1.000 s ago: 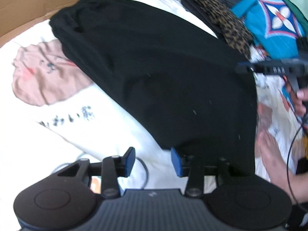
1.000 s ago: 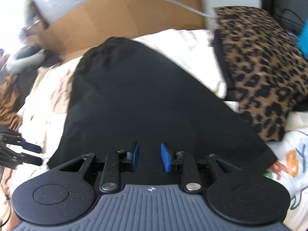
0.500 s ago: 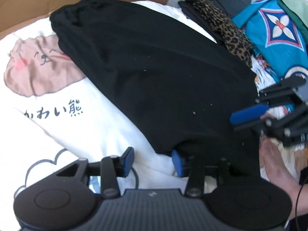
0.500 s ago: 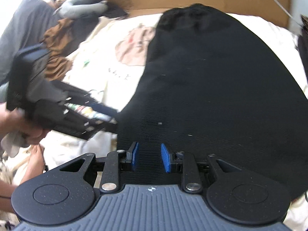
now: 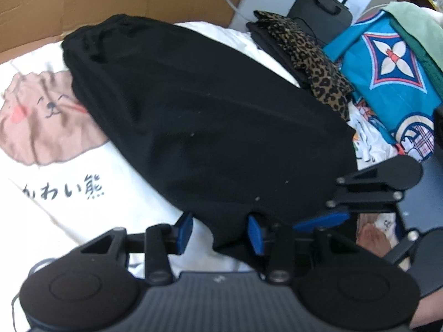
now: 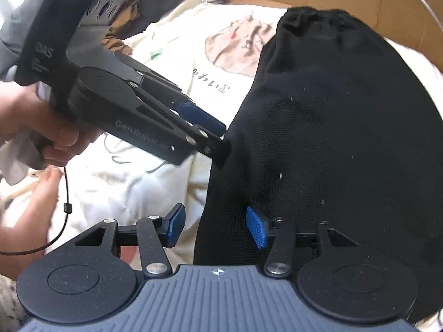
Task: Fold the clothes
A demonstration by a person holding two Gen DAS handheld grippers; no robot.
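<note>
Both grippers stand wide apart, holding nothing. The left gripper (image 5: 218, 231) straddles the near hem of the one black knit garment (image 5: 210, 127), and the right gripper (image 6: 214, 227) does likewise beside it. That garment lies over one cream bear-print cloth (image 5: 91, 191); one folded leopard-print piece (image 5: 313, 61) sits beyond.

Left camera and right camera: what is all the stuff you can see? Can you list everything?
black garment: one, black, spread in the middle on the bear shirt
bear shirt: one, cream with a pink-brown bear, under the garment
leopard cloth: one, brown spotted, far right
blue cloth: one, turquoise patterned, right edge
cardboard: brown, along the back
left gripper: black with blue pads, open over the garment's near edge
right gripper: same, open at that edge
hand: one, holding the left gripper
</note>
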